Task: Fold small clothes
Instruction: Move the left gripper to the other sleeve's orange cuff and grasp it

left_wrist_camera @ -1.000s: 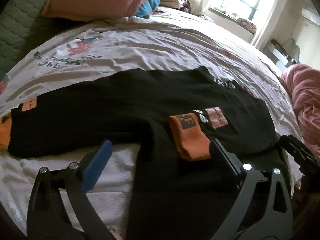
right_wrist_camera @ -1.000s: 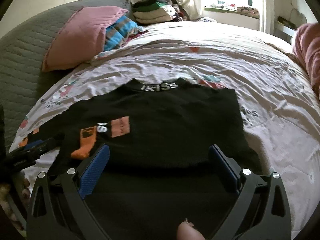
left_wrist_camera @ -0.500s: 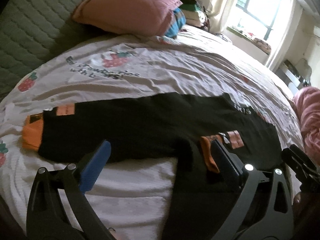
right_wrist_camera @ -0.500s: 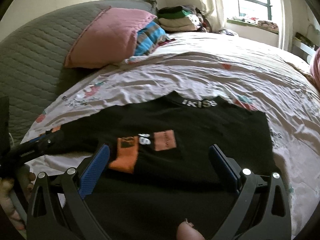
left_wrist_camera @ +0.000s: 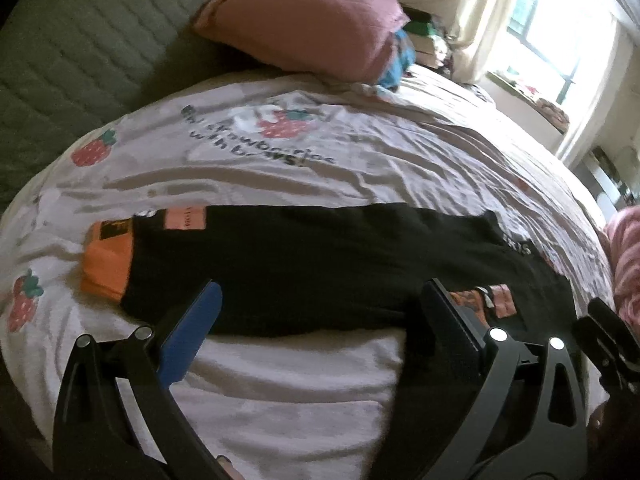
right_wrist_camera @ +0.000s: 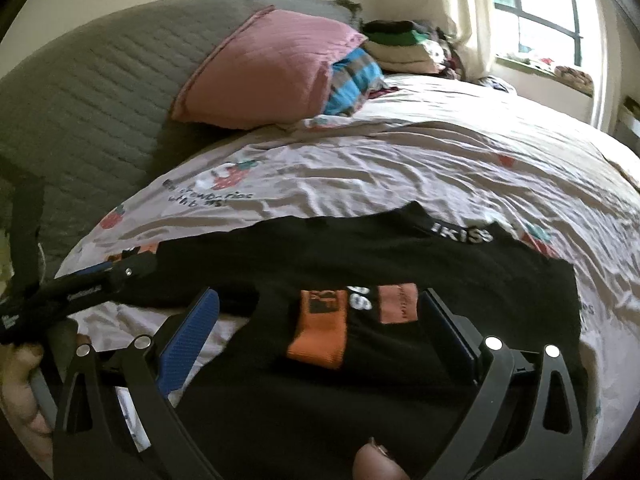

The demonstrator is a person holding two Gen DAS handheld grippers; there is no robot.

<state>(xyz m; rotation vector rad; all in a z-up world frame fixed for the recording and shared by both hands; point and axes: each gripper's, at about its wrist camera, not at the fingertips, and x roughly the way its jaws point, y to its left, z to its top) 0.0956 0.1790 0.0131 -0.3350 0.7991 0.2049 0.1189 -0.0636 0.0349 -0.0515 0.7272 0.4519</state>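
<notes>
— Left gripper [left_wrist_camera: 318,312] first: what do its jaws show?
— Spread wide, nothing between them. It hangs over the near edge of the black top [left_wrist_camera: 320,264], whose one sleeve runs out flat to the left and ends in an orange cuff [left_wrist_camera: 108,264].
— And the right gripper [right_wrist_camera: 320,320]?
— Also gaping, with no cloth in it. Between its fingers lies the other sleeve, folded in over the chest, its orange cuff [right_wrist_camera: 320,332] lying on the black body.
— Where does the garment lie?
— Flat on the bed [right_wrist_camera: 440,160], on a pale sheet printed with strawberries, its lettered collar [right_wrist_camera: 460,236] pointing toward the window [right_wrist_camera: 536,12].
— Anything else nearby?
— A pink pillow [right_wrist_camera: 272,68] against the grey quilted headboard [right_wrist_camera: 80,92], and a pile of folded clothes [right_wrist_camera: 400,48] beyond it
</notes>
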